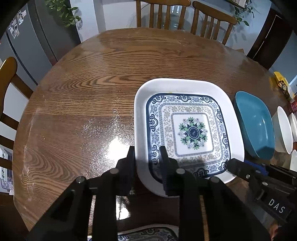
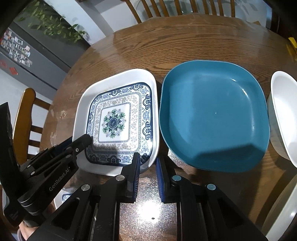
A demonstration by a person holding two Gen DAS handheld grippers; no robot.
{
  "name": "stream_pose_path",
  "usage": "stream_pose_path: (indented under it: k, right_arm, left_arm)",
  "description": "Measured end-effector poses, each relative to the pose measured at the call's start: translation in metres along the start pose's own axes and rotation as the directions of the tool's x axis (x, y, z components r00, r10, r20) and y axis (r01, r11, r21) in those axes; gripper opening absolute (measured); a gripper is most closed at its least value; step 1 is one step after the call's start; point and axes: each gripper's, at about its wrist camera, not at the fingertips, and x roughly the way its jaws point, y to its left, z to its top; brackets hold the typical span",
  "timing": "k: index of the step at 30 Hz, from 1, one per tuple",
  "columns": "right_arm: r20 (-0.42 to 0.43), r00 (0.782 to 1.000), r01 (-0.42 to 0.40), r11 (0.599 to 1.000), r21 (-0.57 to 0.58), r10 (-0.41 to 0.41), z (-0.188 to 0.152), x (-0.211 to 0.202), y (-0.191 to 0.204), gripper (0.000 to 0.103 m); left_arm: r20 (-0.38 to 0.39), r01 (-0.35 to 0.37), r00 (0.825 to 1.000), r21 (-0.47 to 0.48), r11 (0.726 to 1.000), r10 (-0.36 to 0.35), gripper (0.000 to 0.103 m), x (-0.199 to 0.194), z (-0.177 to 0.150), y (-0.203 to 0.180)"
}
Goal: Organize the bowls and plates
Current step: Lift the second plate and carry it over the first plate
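Observation:
A square white plate with a blue floral pattern lies on the round wooden table; it also shows in the right wrist view. My left gripper straddles the plate's near-left rim, one finger outside and one inside, jaws narrowly apart; I cannot tell if they pinch it. My right gripper is open at the plate's near-right corner, with the rim between its fingers. A teal square plate lies just right of the patterned plate. A white bowl stands further right.
Wooden chairs stand around the table. Another patterned plate shows below my left gripper at the near edge. More white bowls sit at the far right. A grey fridge stands at the left.

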Motion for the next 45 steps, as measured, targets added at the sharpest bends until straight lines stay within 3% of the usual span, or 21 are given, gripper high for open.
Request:
stream_pose_path:
  k: [10, 21, 36, 45]
  right_arm:
    - [0.0, 1.0, -0.025, 1.0, -0.006, 0.025, -0.003, -0.002, 0.004, 0.019]
    - [0.042, 0.997, -0.068, 0.995, -0.07, 0.071, -0.011, -0.032, 0.017, 0.019]
    - [0.077, 0.991, -0.088, 0.971, -0.221, 0.107, -0.066, -0.081, 0.049, 0.019]
    - [0.011, 0.992, -0.117, 0.952, -0.282, 0.125, -0.11, -0.077, 0.059, 0.019]
  left_arm:
    - [0.006, -0.008, 1.0, -0.021, 1.0, 0.008, 0.022, -0.005, 0.0, 0.003]
    - [0.104, -0.043, 0.994, -0.028, 0.999, 0.046, 0.022, -0.055, -0.012, 0.006]
    - [0.165, -0.095, 0.98, -0.09, 0.991, 0.109, 0.022, -0.119, -0.08, 0.004]
    - [0.137, -0.123, 0.98, -0.164, 0.979, 0.146, 0.022, -0.127, -0.124, 0.012]
